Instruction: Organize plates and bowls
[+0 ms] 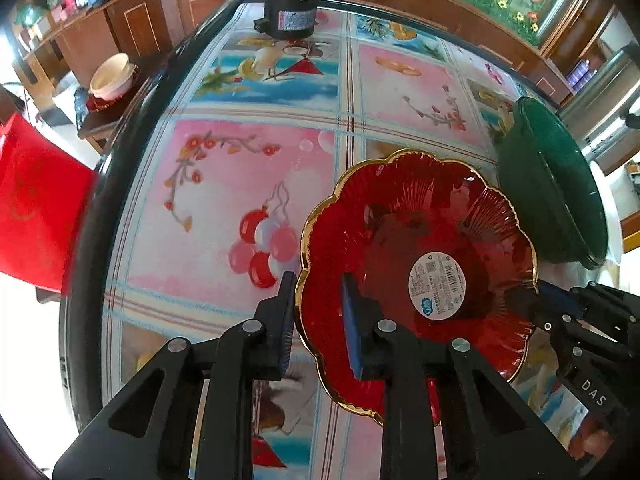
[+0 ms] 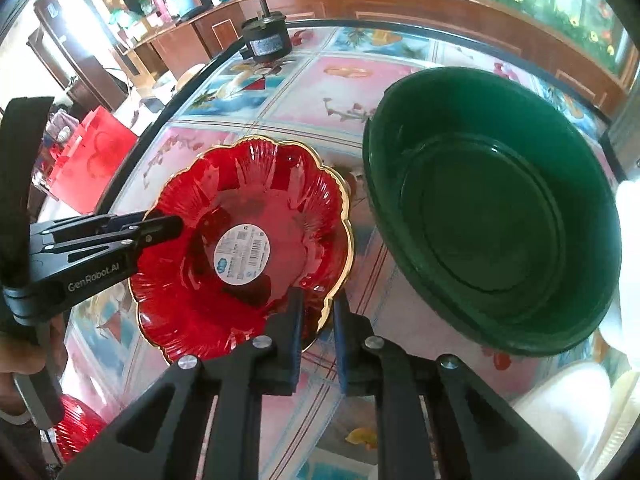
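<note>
A scalloped red glass plate with a gold rim and a round white sticker sits on the patterned table. My left gripper is shut on its left rim, one pad outside and one inside. In the right wrist view the same plate has its near right rim clamped between the pads of my right gripper. Each gripper shows in the other's view: the right gripper on the plate's right edge, the left gripper on its left edge. A dark green basin stands empty just right of the plate.
A black motor stands at the table's far edge. A red bag hangs off the left side, and white bowls sit on a low stand beyond it. Another red dish and white ware lie near the front.
</note>
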Demonstrator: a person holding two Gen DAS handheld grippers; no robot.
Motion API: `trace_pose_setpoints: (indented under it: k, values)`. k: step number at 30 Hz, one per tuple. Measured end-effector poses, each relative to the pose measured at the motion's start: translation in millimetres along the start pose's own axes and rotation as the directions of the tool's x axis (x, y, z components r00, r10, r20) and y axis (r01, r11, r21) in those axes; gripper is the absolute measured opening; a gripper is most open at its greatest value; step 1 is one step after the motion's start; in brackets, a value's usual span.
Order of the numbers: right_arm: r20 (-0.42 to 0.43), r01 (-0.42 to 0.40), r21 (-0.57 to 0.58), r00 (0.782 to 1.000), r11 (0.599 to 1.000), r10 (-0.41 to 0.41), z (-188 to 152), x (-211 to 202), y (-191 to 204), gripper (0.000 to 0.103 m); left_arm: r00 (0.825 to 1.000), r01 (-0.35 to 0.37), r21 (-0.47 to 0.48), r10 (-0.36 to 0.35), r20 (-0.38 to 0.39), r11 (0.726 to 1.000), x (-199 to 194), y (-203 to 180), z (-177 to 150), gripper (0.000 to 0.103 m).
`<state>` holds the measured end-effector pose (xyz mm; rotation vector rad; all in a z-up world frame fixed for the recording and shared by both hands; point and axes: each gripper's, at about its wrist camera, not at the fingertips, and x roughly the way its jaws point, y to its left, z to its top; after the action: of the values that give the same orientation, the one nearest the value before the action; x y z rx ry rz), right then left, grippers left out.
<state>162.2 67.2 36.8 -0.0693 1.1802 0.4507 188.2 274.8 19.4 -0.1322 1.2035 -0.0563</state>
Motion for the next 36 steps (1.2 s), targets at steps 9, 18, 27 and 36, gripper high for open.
trace_pose_setpoints:
  k: [9,18,27,36]
  values:
    - [0.02,-0.006,-0.038,1.0,0.999,0.007,-11,-18,21,0.012,0.999,0.03,-0.029,-0.029,0.038,0.999,-38,13,-20,0.017]
    - [0.044,-0.035,-0.094,0.998,0.995,0.04,-32,-46,51,0.013,0.997,0.036,-0.051,-0.032,0.075,0.998,-89,26,-64,0.017]
    - [0.06,-0.066,-0.145,0.995,0.987,0.075,-61,-67,83,0.013,0.994,0.029,-0.075,-0.02,0.109,0.997,-129,37,-121,0.017]
    - [0.073,-0.083,-0.197,0.992,0.977,0.099,-101,-87,110,0.016,0.987,0.015,-0.091,0.0,0.163,0.996,-163,40,-175,0.017]
